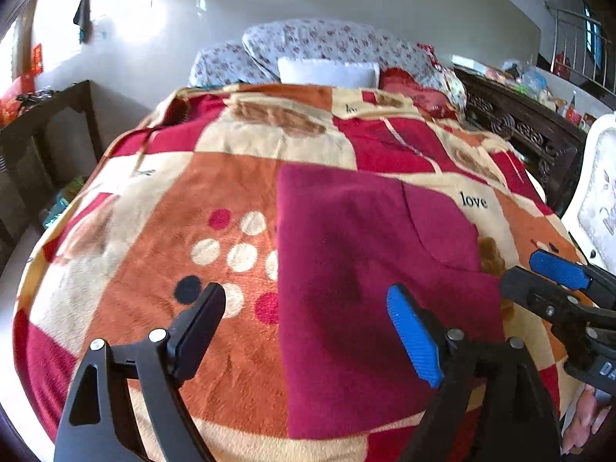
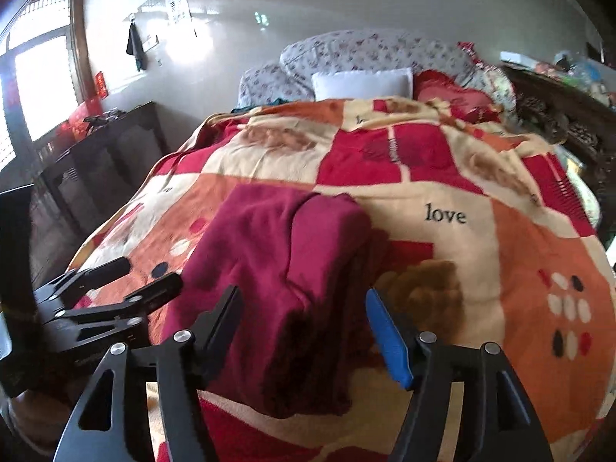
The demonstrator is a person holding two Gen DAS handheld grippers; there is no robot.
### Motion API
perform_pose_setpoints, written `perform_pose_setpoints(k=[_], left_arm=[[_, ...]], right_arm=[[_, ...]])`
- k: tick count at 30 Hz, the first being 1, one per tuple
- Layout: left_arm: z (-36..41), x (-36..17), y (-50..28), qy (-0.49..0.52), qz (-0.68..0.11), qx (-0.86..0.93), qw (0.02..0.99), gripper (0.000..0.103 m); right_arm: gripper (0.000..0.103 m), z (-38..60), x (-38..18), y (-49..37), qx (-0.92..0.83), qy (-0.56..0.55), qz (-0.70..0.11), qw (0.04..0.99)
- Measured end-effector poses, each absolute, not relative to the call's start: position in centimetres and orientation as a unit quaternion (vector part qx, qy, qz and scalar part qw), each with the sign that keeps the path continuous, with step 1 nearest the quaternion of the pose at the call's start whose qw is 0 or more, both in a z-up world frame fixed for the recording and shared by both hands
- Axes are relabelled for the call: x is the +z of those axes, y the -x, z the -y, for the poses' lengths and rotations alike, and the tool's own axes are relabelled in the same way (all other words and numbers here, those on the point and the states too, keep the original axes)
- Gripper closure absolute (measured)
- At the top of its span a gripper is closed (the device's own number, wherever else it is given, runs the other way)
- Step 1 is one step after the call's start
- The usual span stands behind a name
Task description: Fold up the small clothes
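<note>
A dark red garment lies folded into a rough rectangle on the patterned blanket of a bed. My left gripper hovers over its near left part, jaws wide and open, with nothing pinched. My right gripper reaches in from the right, just past the garment's right edge. In the right wrist view the garment shows a folded flap on top. There my right gripper stands open above its near end, and the left gripper sits at its left side.
Pillows are stacked at the head of the bed. A dark side table stands to the left and a carved dark cabinet to the right, with a white chair nearer. A window glares at the left.
</note>
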State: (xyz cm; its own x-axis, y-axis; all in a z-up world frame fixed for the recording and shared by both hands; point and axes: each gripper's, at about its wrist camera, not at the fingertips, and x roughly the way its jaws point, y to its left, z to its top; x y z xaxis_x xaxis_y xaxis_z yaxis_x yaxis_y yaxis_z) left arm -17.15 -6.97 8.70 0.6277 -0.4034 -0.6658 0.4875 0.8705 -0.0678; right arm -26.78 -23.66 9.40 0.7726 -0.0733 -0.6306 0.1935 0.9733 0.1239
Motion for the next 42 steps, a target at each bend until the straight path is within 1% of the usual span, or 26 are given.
perform_pose_setpoints(k=[2,16,42], left_arm=[[6.5,9.1,17.8,-0.058,-0.345,-0.24,0.905,0.017],[4.7,10.4,20.1,-0.065,-0.313,-0.225,0.92,0.017],[5.0,10.7,20.0,-0.066,-0.313,-0.228,0.92,0.017]], right_arm=[[0.024,23.5,9.5,26.9,-0.078,-0.088,-0.327,0.938],[0.014,22.5,9.6,27.7,-0.089,-0.093,-0.322,0.938],[0.012,22.6,8.4,26.9,-0.08,-0.111,-0.345,0.929]])
